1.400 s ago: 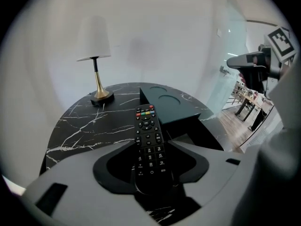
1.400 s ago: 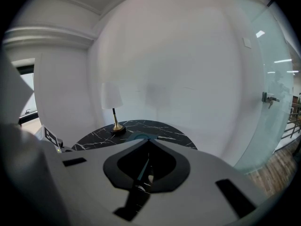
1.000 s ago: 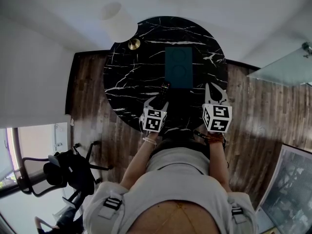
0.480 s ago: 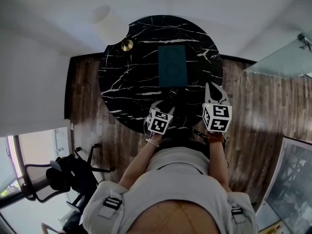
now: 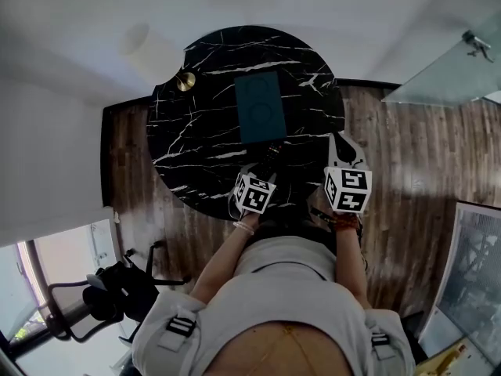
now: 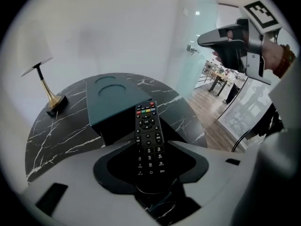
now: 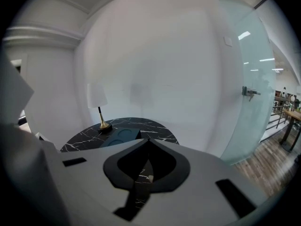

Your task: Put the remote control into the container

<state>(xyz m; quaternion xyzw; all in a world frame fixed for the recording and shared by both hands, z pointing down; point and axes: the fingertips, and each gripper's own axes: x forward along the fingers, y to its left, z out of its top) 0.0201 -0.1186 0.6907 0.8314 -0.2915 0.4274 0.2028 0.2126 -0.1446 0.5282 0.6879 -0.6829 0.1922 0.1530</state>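
**Bringing the remote to the container**
Our left gripper is clamped on the lower end of the remote control. We should ease it in lengthwise and let go only once it is supported. The remote juts forward from the jaws above the table, its top end just before the teal container. Our right gripper hangs aside, jaws together, empty.

Table: round, black marble top, white veining. Container: teal, rectangular, lid with two round recesses, near table centre, long axis far-to-near. Lamp: brass base at far-left edge. Left gripper: over near edge, remote control projecting from jaws, far end just beside container's near short side. Right gripper: at near-right edge, jaw tips together. Wood floor around table.
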